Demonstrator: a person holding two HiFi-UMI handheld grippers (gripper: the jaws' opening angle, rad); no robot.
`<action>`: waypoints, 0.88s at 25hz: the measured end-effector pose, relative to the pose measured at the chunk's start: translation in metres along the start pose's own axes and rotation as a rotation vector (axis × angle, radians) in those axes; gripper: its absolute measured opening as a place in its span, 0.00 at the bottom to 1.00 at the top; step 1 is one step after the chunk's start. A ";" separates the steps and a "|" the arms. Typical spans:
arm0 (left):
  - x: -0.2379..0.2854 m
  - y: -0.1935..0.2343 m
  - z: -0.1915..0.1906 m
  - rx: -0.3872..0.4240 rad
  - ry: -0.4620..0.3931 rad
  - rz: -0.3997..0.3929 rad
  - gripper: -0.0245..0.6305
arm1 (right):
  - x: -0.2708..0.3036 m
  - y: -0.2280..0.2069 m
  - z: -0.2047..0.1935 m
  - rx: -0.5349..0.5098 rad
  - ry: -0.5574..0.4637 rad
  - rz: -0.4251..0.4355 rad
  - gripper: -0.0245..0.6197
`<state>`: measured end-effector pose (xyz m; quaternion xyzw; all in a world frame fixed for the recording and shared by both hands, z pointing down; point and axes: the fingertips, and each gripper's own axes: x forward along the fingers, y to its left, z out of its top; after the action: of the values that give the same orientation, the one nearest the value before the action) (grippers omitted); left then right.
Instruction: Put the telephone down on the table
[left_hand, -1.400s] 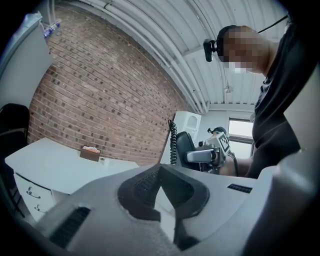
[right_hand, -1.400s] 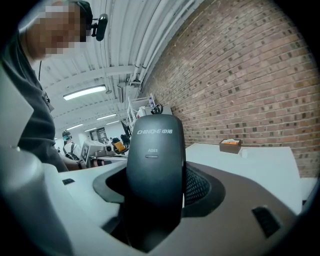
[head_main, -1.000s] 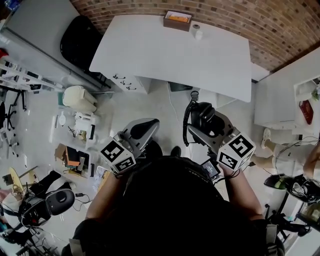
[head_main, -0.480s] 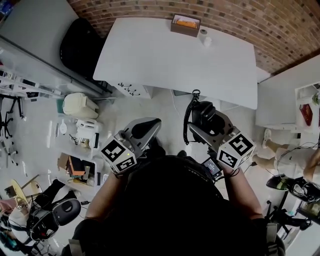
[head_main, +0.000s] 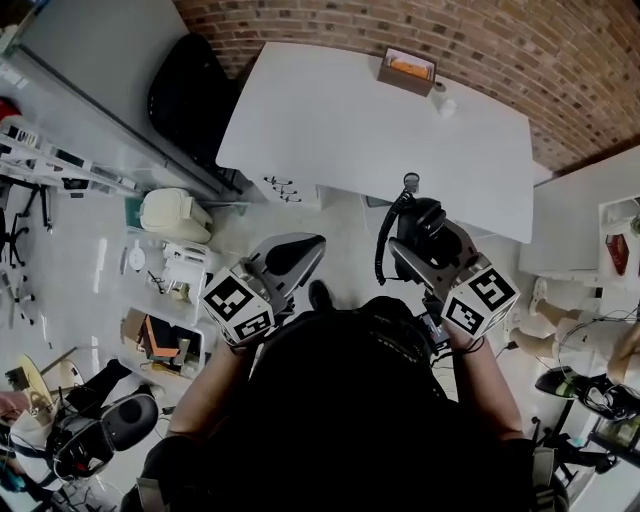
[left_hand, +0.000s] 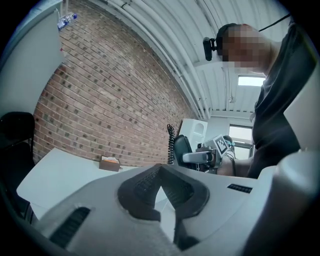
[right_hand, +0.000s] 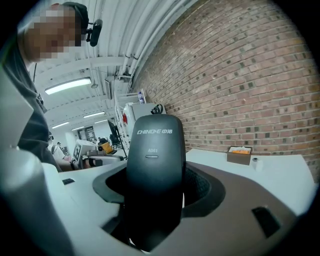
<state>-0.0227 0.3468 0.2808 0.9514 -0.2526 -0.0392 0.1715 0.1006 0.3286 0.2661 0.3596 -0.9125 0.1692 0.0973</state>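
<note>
A black telephone handset (head_main: 418, 225) with a coiled cord (head_main: 383, 246) stands up between the jaws of my right gripper (head_main: 425, 240), which is shut on it. In the right gripper view the telephone (right_hand: 155, 165) fills the middle and hides the jaw gap. It is held in the air over the floor, short of the white table (head_main: 370, 130). My left gripper (head_main: 295, 252) is level with it to the left, shut and holding nothing; in its own view the pads (left_hand: 145, 187) meet. The telephone (left_hand: 181, 149) also shows there, off to the right.
A small brown box (head_main: 407, 70) and a little white roll (head_main: 447, 105) sit at the table's far edge by the brick wall. A black chair (head_main: 195, 95) stands left of the table. Clutter, bins and cables (head_main: 165, 270) cover the floor at left.
The table has shifted right and slightly nearer in the head view as the person moves. Both grippers keep their pose, the right still holding the telephone.
</note>
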 end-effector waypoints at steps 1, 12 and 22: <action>-0.004 0.004 0.001 -0.002 0.000 0.006 0.05 | 0.005 0.001 0.001 -0.001 0.001 0.002 0.48; -0.010 0.030 0.001 -0.018 0.007 0.049 0.05 | 0.035 -0.014 0.003 0.017 0.027 0.035 0.48; 0.022 0.055 0.011 -0.014 0.000 0.107 0.05 | 0.053 -0.058 0.020 0.019 0.029 0.072 0.48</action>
<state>-0.0309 0.2876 0.2896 0.9354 -0.3026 -0.0319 0.1799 0.1010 0.2480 0.2778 0.3248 -0.9217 0.1866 0.1009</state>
